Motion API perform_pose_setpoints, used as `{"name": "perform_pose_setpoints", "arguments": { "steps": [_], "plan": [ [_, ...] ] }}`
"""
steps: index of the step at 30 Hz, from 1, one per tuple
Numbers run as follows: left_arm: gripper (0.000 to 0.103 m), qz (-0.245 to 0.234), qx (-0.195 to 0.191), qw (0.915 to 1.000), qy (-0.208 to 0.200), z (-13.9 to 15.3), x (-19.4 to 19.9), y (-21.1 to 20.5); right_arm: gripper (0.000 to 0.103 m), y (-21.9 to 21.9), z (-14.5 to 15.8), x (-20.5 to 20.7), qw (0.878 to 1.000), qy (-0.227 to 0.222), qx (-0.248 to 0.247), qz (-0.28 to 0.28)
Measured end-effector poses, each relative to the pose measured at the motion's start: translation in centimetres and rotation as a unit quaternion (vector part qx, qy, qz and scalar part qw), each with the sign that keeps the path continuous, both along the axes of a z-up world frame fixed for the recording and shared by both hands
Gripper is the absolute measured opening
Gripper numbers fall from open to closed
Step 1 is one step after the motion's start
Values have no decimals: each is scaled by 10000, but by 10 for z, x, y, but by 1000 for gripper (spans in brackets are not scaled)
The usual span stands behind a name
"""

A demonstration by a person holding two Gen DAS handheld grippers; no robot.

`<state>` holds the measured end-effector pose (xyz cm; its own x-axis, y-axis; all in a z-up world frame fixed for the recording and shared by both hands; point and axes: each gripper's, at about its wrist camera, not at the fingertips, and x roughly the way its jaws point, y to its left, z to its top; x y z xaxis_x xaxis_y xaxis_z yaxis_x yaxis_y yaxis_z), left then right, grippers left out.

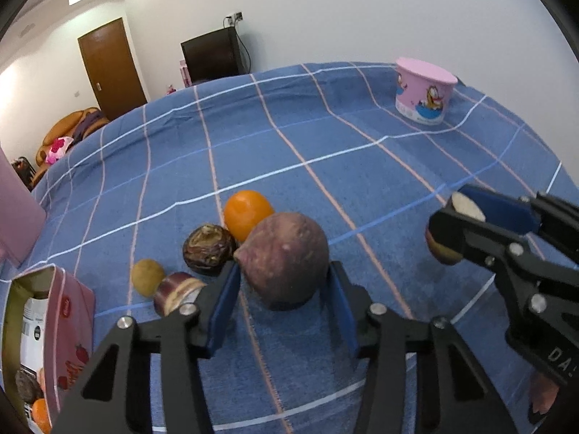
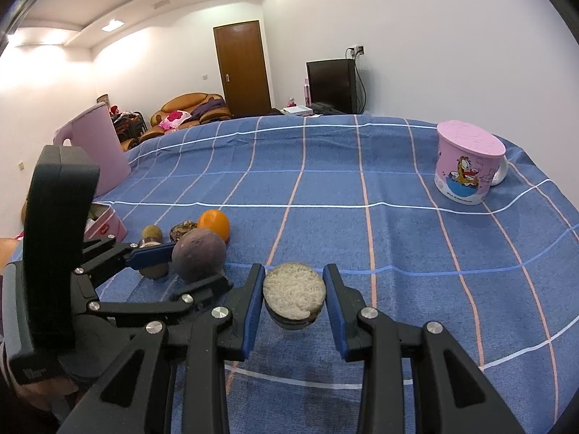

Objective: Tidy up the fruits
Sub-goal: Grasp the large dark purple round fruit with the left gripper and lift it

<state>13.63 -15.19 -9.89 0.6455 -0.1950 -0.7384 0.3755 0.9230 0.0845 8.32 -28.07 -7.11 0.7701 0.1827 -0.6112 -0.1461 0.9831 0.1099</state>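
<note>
While a blue checked cloth (image 1: 325, 152) covers the whole work surface, a small group of fruits is seen near its left side. A large round purple-brown fruit (image 1: 286, 260) is framed between the blue pads of the left gripper (image 1: 286, 296); the left pad is shown touching its pointed end and the right pad lies against its side, so the fruit appears to be gripped where it rests on the cloth. Just behind this fruit, touching it in the left wrist view, an orange (image 1: 246, 213) is placed. A dark wrinkled fruit (image 1: 208, 249) sits beside the orange, and a small yellow-green fruit (image 1: 146, 276) lies further left, with a cut purple fruit half (image 1: 175, 293) just beside it, partly hidden by the gripper's finger.

At the left edge a pink open box (image 1: 68, 325) is seen, with an orange and other fruit inside.

The right gripper (image 2: 293, 300) is closed on a halved fruit (image 2: 294, 291), whose pale, grainy cut face is turned upward; the piece is held clear of the cloth, to the right of the fruit group.

Far off on the right a pink cartoon-printed tub (image 2: 466, 166) with its lid on is standing upright. A pink bin (image 2: 97, 148) is shown at the cloth's far left edge.
</note>
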Motion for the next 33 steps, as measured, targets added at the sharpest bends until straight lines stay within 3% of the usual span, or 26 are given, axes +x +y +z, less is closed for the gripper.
{"name": "perform_pose_setpoints", "arguments": {
  "steps": [5,15,33],
  "plan": [
    [50,-6,-133,9999,-29,2,-2,3,35,2,1,-1,10000,-37,-40,36],
    [44,-22,-210,9986,-484,14,-14,6,35,3,6,-11,9996,-279,-48,69],
    [38,-107,-301,9974,-643,19,-21,6,35,3,9,-15,9989,-460,-43,121]
  ]
}}
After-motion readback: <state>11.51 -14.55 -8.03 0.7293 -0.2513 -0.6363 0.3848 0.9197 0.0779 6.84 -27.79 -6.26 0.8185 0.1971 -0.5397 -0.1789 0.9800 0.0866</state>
